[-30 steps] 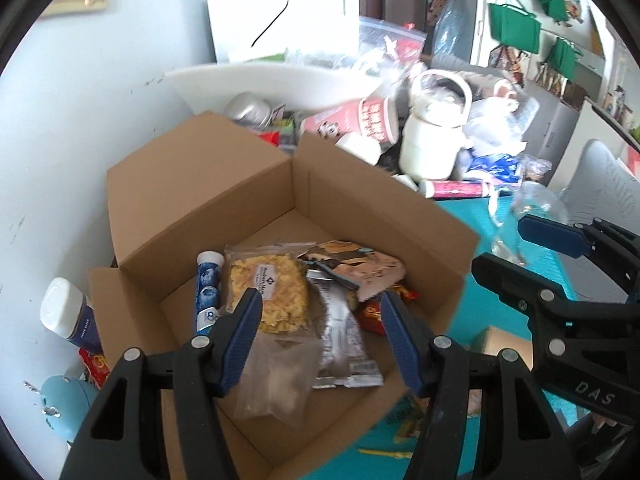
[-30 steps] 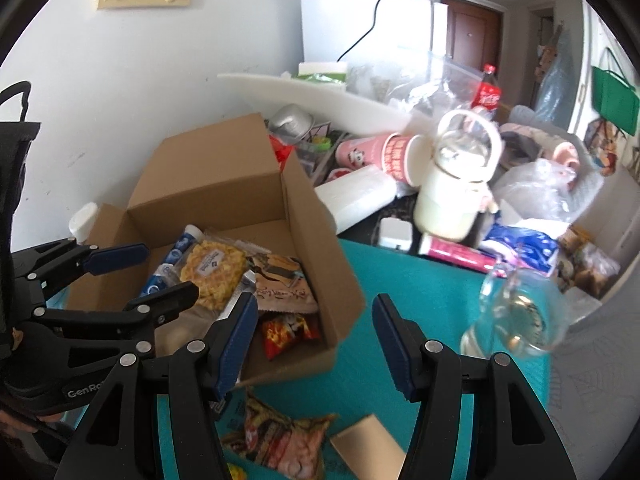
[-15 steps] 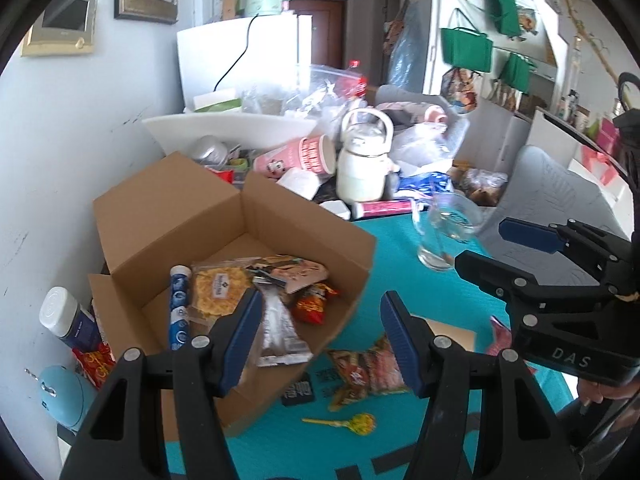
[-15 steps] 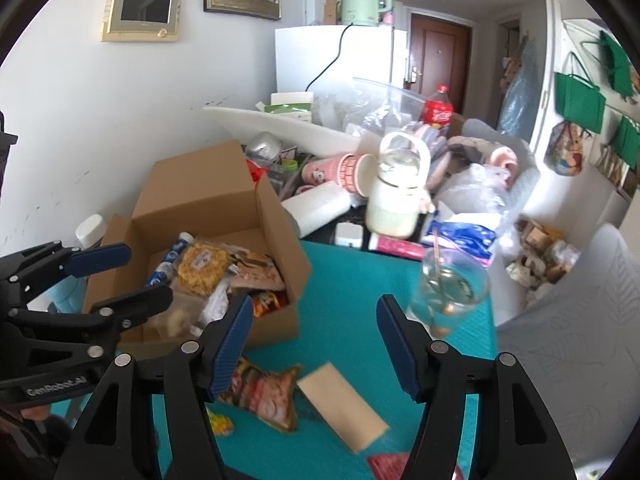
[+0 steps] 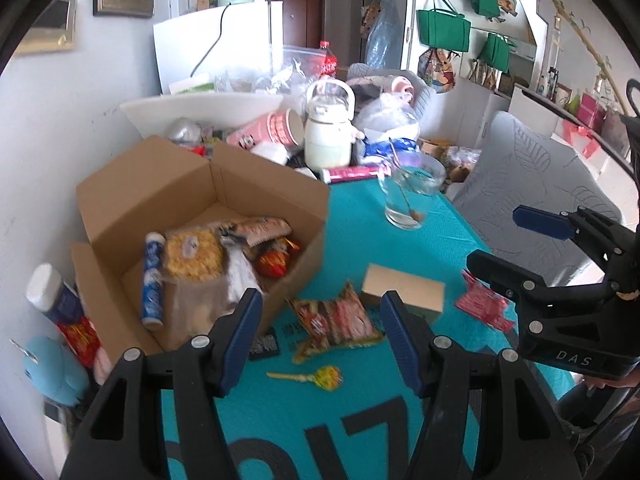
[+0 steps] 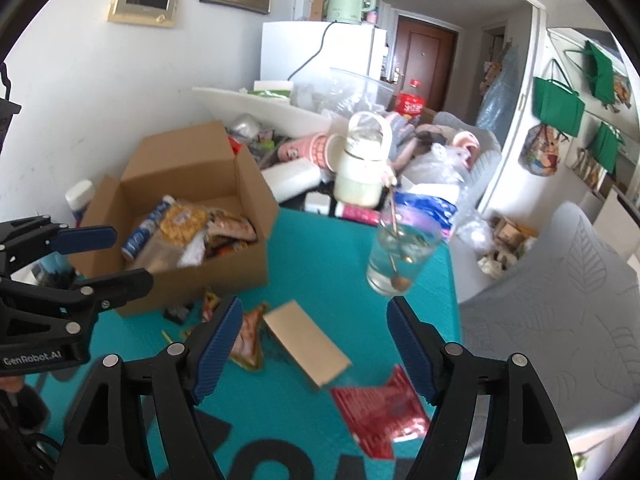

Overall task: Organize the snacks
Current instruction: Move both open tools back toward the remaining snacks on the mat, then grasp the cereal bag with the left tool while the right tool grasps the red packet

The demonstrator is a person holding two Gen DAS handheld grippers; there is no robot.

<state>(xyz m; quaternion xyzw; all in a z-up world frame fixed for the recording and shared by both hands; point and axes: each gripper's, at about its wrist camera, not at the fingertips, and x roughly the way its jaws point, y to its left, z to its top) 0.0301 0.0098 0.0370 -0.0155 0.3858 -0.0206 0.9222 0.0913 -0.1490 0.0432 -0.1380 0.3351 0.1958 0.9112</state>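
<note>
Teal desk [image 5: 352, 216] carries open cardboard box [image 5: 160, 184] of snacks, ahead-left of left gripper [image 5: 320, 340] fingers. Tan box [image 6: 306, 344] and snack bag [image 5: 334, 322] lie between fingers ahead. Red packet [image 6: 380, 412] sits just below right gripper [image 6: 314, 344]. Lollipop [image 5: 316, 376] near left fingers. Both fingers spread, holding nothing.

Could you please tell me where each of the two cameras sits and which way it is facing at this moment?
Left wrist: on the left gripper, facing forward over the teal table and box; its own open fingers show, and the right gripper at right.
Right wrist: on the right gripper, facing the table; open fingers, left gripper at left.
Shared: box, glass, tan carton.
</note>
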